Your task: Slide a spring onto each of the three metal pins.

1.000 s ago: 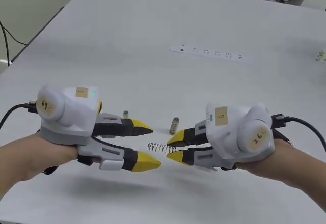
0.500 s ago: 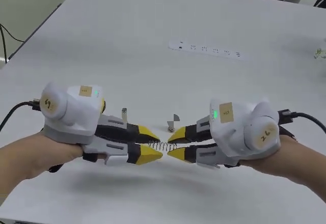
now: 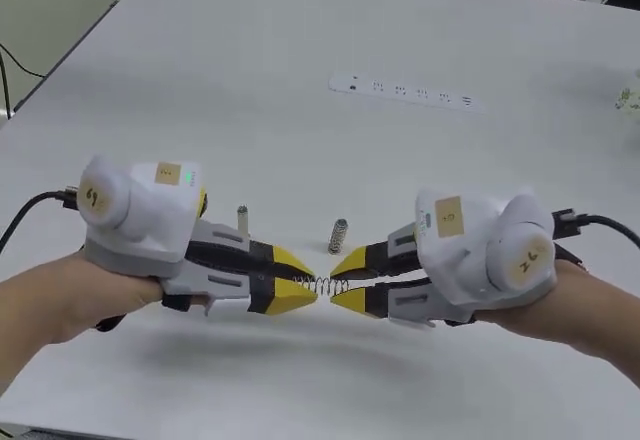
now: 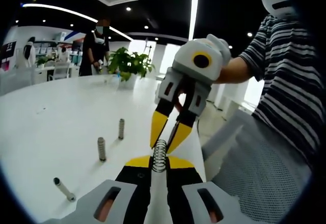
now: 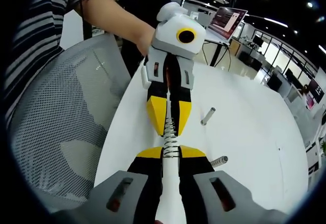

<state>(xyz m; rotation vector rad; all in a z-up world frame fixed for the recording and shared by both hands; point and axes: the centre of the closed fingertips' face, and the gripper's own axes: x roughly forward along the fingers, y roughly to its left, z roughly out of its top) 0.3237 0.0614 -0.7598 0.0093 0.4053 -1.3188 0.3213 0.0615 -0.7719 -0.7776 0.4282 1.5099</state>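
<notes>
A white counter (image 3: pixel 300 80) in an open office carries a power strip (image 3: pixel 400 92) at its far side. A spring (image 3: pixel 322 285) is held in the air over the near edge. It is clamped at one end by the left gripper (image 3: pixel 306 285) and at the other by the right gripper (image 3: pixel 338 285), probably so that the grasp can be reset for threading. A bare pin (image 3: pixel 242 218) is seen upright, near a sprung pin (image 3: pixel 339 235).
</notes>
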